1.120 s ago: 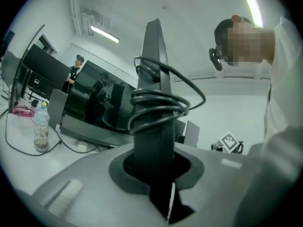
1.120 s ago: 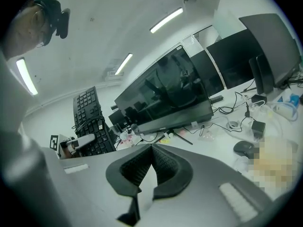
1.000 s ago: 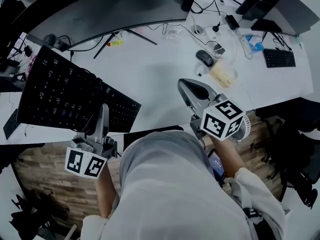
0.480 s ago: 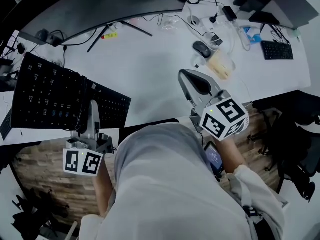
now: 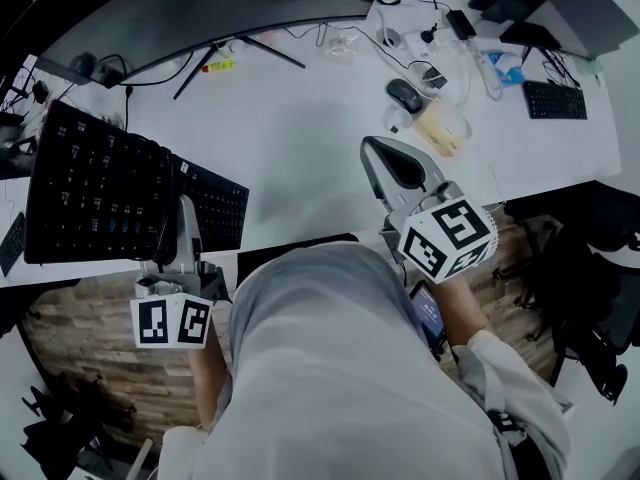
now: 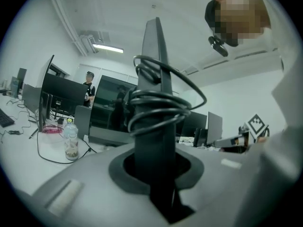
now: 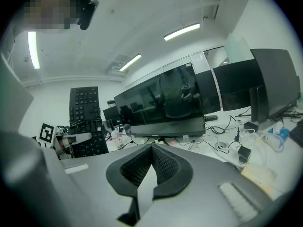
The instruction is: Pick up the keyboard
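In the head view the black keyboard is off the white table at the left, tilted up on its long edge. My left gripper is shut on its near right part. The left gripper view shows the keyboard edge-on between the jaws, with its coiled black cable looped around it and my left gripper clamped on it. My right gripper hovers over the table's near middle, shut and empty. In the right gripper view my right gripper has its pads together, and the raised keyboard stands at the far left.
A wide curved monitor spans the back of the table. A mouse, a yellowish container, cables and a second keyboard lie at the right. A bottle stands on a far desk, with a person behind it.
The left gripper and the keyboard have shifted a little left and toward me, with the keyboard standing more upright. The right gripper has barely moved.
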Available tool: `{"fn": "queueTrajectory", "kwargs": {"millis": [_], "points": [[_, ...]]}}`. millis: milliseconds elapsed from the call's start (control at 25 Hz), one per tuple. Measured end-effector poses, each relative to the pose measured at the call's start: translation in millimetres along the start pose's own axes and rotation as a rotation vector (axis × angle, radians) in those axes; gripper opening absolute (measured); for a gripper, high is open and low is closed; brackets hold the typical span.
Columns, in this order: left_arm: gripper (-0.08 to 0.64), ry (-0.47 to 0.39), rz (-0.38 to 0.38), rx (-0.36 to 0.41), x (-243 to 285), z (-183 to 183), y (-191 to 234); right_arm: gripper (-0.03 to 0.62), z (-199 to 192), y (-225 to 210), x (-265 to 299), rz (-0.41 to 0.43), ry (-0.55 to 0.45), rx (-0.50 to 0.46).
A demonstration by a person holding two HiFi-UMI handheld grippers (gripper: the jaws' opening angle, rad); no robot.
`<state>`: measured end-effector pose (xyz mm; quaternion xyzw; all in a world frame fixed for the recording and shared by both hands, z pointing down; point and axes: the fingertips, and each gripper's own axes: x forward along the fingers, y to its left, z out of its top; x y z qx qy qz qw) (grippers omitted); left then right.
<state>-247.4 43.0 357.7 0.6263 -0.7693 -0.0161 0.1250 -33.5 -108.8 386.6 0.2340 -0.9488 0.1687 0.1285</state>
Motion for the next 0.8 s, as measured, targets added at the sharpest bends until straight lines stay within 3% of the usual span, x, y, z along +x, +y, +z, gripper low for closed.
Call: {"fn": "queueTrajectory", "kwargs": {"millis": [800], "points": [[0.000,0.012,-0.003,-0.023,-1.5,-3.1,-5.8,-0.006,-3.9,-1.9,-8.2,-0.010,0.003,-0.017]]}}
